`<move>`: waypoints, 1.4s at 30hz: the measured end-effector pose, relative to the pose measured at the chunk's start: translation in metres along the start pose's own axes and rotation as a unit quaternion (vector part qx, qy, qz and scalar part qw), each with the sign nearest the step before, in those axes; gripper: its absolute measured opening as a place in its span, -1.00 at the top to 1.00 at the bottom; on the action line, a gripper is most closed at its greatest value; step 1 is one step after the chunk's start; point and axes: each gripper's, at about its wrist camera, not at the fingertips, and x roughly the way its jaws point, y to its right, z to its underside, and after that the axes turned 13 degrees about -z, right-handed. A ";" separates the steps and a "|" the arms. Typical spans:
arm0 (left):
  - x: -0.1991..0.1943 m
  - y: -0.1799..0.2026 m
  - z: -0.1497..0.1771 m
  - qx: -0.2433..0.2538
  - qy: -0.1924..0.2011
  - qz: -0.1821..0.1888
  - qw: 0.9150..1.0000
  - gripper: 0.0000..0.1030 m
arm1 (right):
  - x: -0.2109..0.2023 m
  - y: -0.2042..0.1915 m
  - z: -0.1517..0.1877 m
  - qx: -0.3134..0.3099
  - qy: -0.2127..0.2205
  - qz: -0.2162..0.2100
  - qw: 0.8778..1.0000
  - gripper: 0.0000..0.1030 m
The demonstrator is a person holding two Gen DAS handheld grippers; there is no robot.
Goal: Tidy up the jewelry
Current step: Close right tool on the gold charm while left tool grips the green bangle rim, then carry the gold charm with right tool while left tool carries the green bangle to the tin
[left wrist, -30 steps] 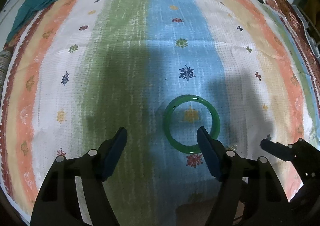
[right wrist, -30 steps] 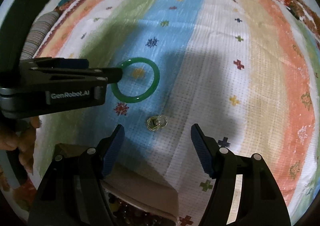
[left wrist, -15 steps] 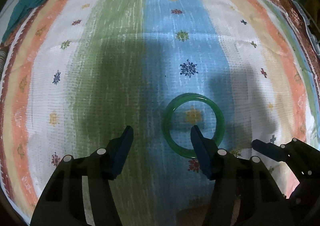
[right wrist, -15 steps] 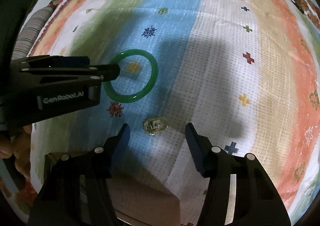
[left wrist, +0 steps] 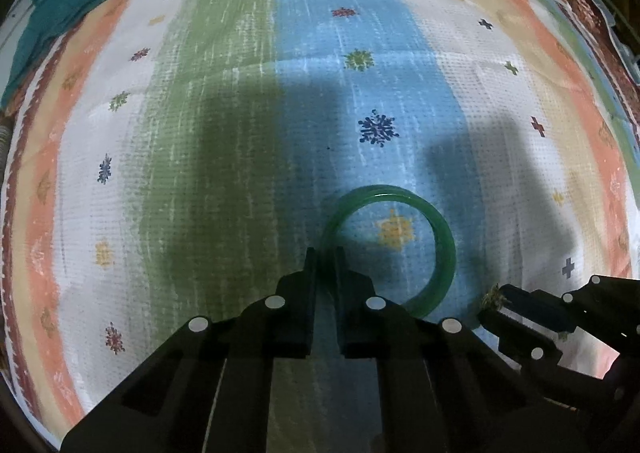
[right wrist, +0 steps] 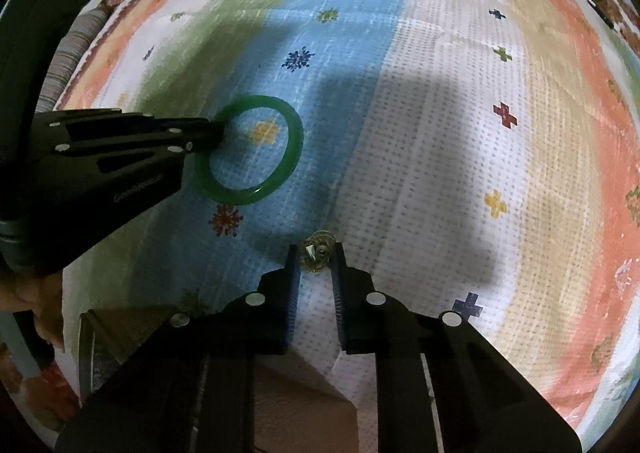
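The left gripper [left wrist: 325,257] is clamped on the near-left rim of the green bangle [left wrist: 442,237], its 2 fingers pinching the band from inside and outside while the rest of the ring rests on the striped cloth [left wrist: 200,133]. The right gripper [right wrist: 316,257] has its 2 fingers drawn in close around the small gold earrings [right wrist: 318,251]; whether they truly pinch them I cannot tell. Just below that gripper sits an open box [right wrist: 280,393]. To do this step well, probably lift both slowly and level, keeping the squeeze firm, since the smooth bangle could swing and the tiny earrings could slip.
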 end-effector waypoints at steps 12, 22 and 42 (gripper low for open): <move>-0.023 -0.006 0.004 -0.002 0.015 -0.005 1.000 0.88 | -0.014 -0.003 0.004 -0.006 0.024 0.011 1.000 0.72; -0.048 -0.011 0.015 -0.008 0.041 0.001 0.999 0.86 | -0.037 -0.002 0.004 -0.009 0.066 0.026 0.997 0.72; -0.104 -0.012 0.034 -0.034 0.098 0.014 0.994 0.85 | -0.095 -0.005 0.032 0.009 0.174 0.051 0.983 0.72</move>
